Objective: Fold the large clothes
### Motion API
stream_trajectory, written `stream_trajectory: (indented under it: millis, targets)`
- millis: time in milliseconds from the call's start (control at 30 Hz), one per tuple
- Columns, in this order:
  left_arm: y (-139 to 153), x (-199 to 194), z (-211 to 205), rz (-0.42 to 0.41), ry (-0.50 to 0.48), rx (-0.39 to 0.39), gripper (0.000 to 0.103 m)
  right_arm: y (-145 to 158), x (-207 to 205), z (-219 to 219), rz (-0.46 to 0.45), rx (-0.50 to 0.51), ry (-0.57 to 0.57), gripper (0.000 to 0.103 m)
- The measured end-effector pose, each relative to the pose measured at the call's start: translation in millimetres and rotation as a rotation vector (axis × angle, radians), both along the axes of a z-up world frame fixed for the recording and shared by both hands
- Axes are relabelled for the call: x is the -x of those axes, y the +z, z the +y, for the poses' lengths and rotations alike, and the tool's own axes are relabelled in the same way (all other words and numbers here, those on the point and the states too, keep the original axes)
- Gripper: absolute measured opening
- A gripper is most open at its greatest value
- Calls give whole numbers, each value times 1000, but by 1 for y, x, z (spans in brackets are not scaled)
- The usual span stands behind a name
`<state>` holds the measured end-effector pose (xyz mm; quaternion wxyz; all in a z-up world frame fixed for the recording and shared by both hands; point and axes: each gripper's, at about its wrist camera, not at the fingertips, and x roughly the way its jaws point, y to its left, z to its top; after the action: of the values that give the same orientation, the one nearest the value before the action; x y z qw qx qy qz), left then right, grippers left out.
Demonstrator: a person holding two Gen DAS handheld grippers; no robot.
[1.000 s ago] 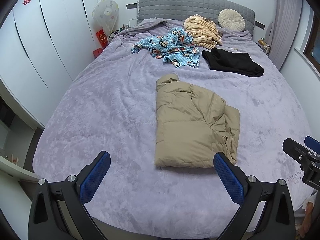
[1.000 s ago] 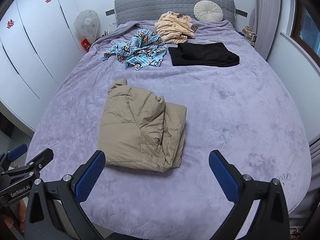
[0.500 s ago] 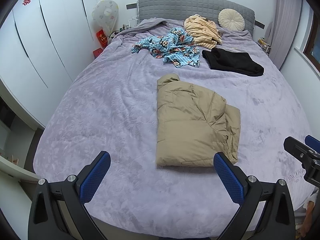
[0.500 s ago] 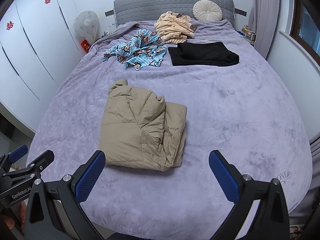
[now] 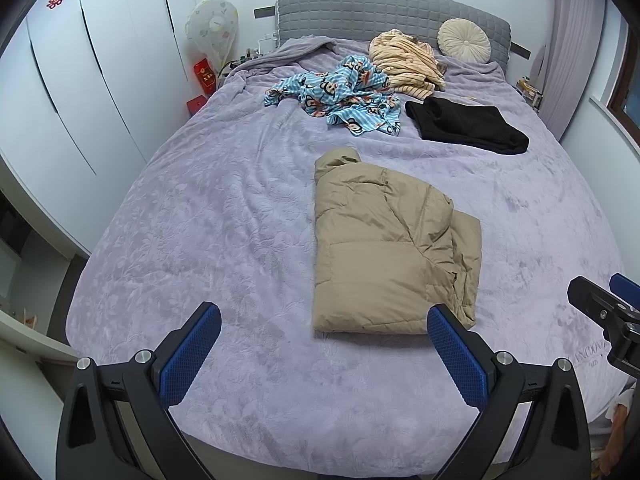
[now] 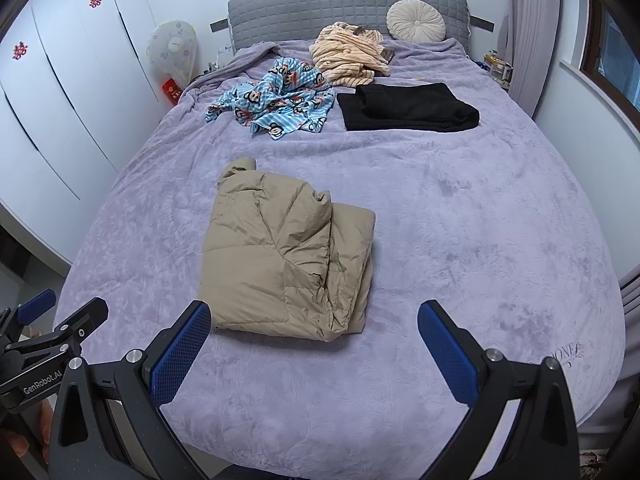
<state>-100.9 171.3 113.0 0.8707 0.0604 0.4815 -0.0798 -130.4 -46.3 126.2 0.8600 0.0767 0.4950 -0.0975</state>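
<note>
Beyond the folded tan jacket (image 5: 384,248), both tongs (image 5: 322,350) (image 6: 316,346) spread empty, lie patterned pyjamas (image 6: 276,104) and black garment (image 6: 404,108).

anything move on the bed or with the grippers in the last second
Nothing visibly changed. The folded tan jacket lies in the same spot on the bed, and the left gripper and right gripper hover open over its near edge as before, holding nothing.
</note>
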Motion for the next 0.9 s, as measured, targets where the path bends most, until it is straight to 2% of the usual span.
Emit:
stream_trajectory:
  millis: [900]
  targets:
    - [1,1,4,0,3,-4,103,2,5,4,5,-5,-1,103]
